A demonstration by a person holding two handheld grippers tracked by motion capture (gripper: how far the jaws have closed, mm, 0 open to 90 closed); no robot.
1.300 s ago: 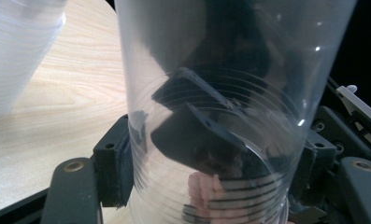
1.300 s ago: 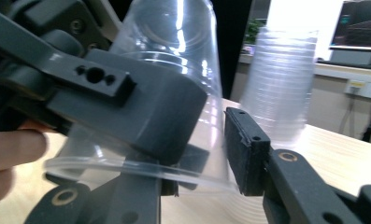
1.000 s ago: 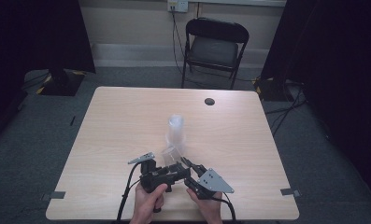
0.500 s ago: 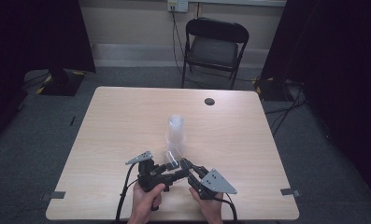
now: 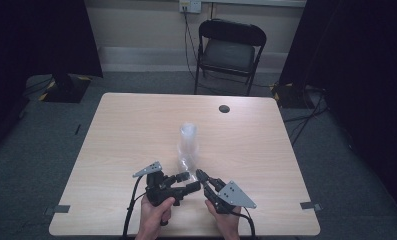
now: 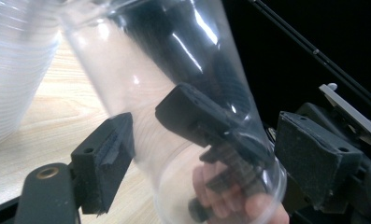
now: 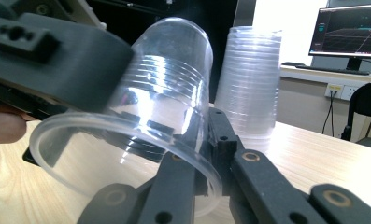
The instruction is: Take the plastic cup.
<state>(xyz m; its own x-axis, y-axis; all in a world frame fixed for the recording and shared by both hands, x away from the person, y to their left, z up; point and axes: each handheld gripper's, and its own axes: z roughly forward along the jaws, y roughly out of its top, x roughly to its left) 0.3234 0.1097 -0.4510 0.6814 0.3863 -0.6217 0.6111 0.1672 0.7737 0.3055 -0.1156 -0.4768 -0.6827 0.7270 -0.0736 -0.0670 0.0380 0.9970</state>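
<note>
A single clear plastic cup (image 7: 169, 88) lies tilted just above the table between both grippers. My right gripper (image 7: 206, 128) is shut on the cup's wall at the rim, one jaw inside and one outside. My left gripper (image 6: 211, 140) has just been opening. The cup (image 6: 141, 93) sits between its fingertips (image 6: 110, 151), which stand off its sides. A tall stack of clear cups (image 5: 188, 137) stands upright just beyond, also in the right gripper view (image 7: 253, 79). In the high view the left gripper (image 5: 186, 182) and right gripper (image 5: 202, 176) meet near the table's front edge.
The wooden table (image 5: 126, 130) carries a small black round disc (image 5: 224, 108) at the far right. A black folding chair (image 5: 228, 50) stands behind the table. A lit monitor (image 7: 351, 32) is in the background of the right gripper view.
The left gripper's jaws have spread apart around the cup, while the right gripper's jaws have closed on its rim. Both hands have stayed in place.
</note>
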